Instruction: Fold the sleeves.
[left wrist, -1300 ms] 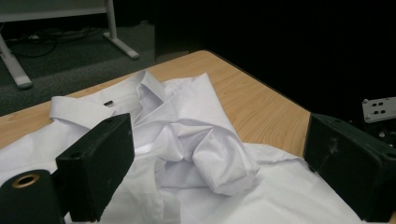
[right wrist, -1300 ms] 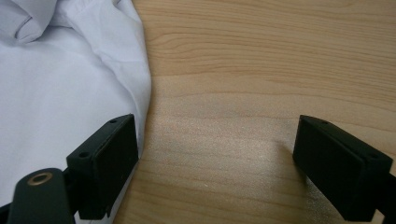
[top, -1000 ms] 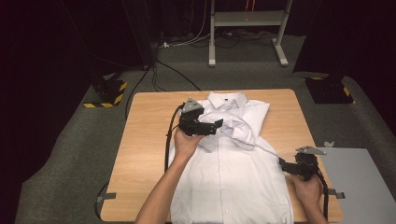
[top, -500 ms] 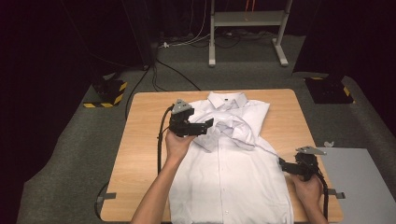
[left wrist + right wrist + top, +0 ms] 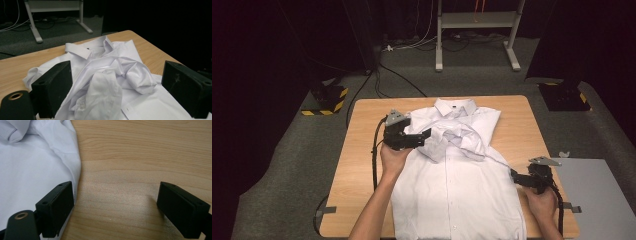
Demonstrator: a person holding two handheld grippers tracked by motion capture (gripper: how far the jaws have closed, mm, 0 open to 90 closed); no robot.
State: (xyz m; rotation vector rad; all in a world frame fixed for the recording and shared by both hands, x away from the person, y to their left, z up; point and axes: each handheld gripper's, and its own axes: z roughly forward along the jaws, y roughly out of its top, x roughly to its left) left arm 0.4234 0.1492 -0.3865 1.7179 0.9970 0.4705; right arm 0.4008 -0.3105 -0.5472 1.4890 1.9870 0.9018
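No text, label, brand, number or sign can be read anywhere: the white shirt [image 5: 462,180], the wooden table [image 5: 362,150] and the yellow-and-black striped blocks [image 5: 328,98] on the far floor carry no legible writing.

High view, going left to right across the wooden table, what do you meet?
Left claw with its black cable → crumpled white sleeve lying on the white button-up shirt → right claw at the shirt's edge → grey panel.

Wooden table [image 5: 362,165] carried white shirt [image 5: 462,195]: collar near far edge, hem at near edge, sleeves bunched mid-chest.
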